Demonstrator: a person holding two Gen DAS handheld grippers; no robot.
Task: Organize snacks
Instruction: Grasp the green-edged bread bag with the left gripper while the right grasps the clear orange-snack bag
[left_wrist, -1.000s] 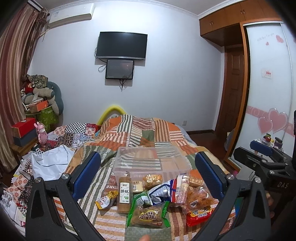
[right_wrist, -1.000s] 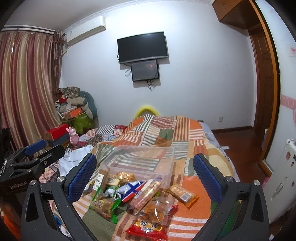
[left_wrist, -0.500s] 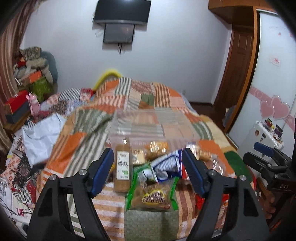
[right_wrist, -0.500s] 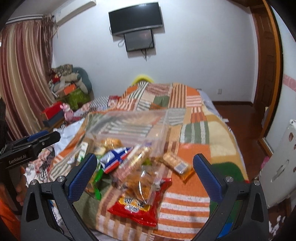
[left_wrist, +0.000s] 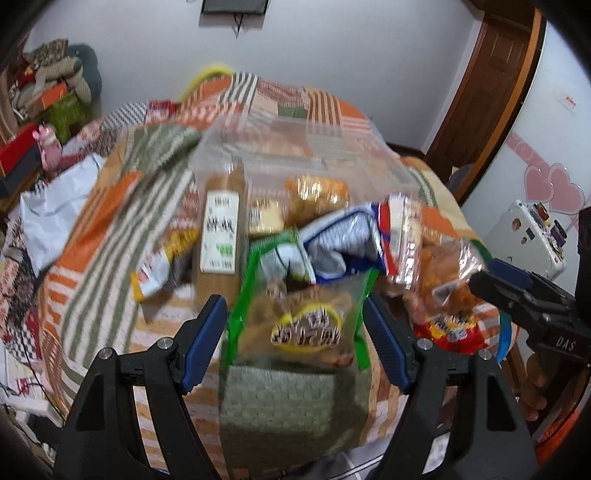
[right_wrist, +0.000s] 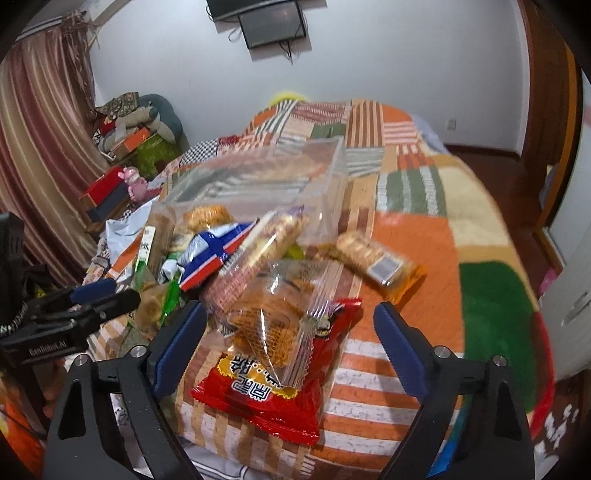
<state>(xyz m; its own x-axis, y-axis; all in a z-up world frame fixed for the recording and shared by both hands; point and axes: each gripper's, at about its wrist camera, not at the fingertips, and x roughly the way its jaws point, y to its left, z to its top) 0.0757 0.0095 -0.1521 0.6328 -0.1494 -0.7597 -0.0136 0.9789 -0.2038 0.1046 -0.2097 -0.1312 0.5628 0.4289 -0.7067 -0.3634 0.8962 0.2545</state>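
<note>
A heap of snack packets lies on the patchwork bed in front of a clear plastic box, which also shows in the right wrist view. My left gripper is open and empty, its fingers either side of a green-edged pastry packet. A tall brown biscuit pack and a blue-white bag lie behind it. My right gripper is open and empty over a clear bag of orange crisps lying on a red packet. A cracker pack lies to the right.
The bed's front edge is just below the left gripper. A white plastic bag lies at the bed's left. Boxes and bundles are piled by the curtain. A wooden door and white wardrobe stand at right.
Both grippers have moved forward and tilted down toward the snack heap. The left gripper's jaws have narrowed around the green-edged packet. No snack has moved.
</note>
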